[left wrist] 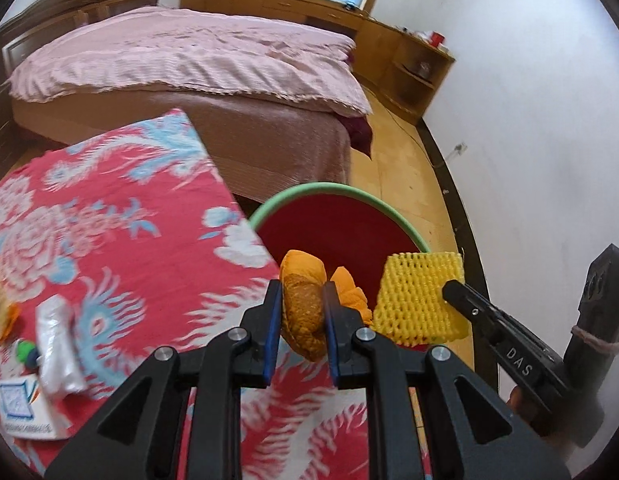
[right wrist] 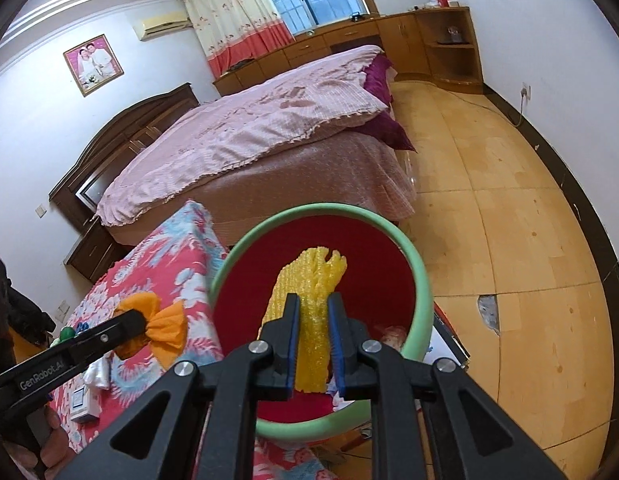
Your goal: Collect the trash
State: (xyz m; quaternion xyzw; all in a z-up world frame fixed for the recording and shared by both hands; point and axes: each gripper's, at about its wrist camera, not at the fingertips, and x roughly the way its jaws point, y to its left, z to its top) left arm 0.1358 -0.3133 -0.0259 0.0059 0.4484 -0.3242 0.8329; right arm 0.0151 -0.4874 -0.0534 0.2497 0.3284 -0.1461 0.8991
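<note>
Trash sits in both of your grippers at once. Your left gripper [left wrist: 302, 308] is pinched on a crumpled orange wrapper [left wrist: 303, 312], its blue-lined fingers [left wrist: 274, 320] pressed against the wad from either side, with loose orange folds bulging above and to the right of the grip. In the right wrist view the same orange wrapper [right wrist: 165, 330] flares like a bow from the left gripper [right wrist: 139, 326], held above the red floral cloth [right wrist: 181, 240] near the rim of the bin.

Your right gripper [right wrist: 312, 340] is clamped on a yellow foam net [right wrist: 311, 280], the strip squeezed between its blue pads [right wrist: 294, 344] and fanning out ahead of the tips. That net hangs over the open mouth of the red bin [right wrist: 423, 300], which has a pale green rim and stands on the floor just beside the cloth-covered table. A few scraps, too blurred to name, lie at the bottom of the bin. From the left wrist view, the yellow foam net [left wrist: 419, 296] shows as a flat honeycomb sheet, gripped at its right edge by the right gripper [left wrist: 455, 292], with the red bin [left wrist: 333, 190] behind both items.

On the red floral cloth [left wrist: 109, 208] to the left lie a white crumpled plastic bag [left wrist: 55, 344] and a small white box [left wrist: 23, 412], both well apart from your grippers. A bed with a pink cover [left wrist: 189, 56] fills the background.
</note>
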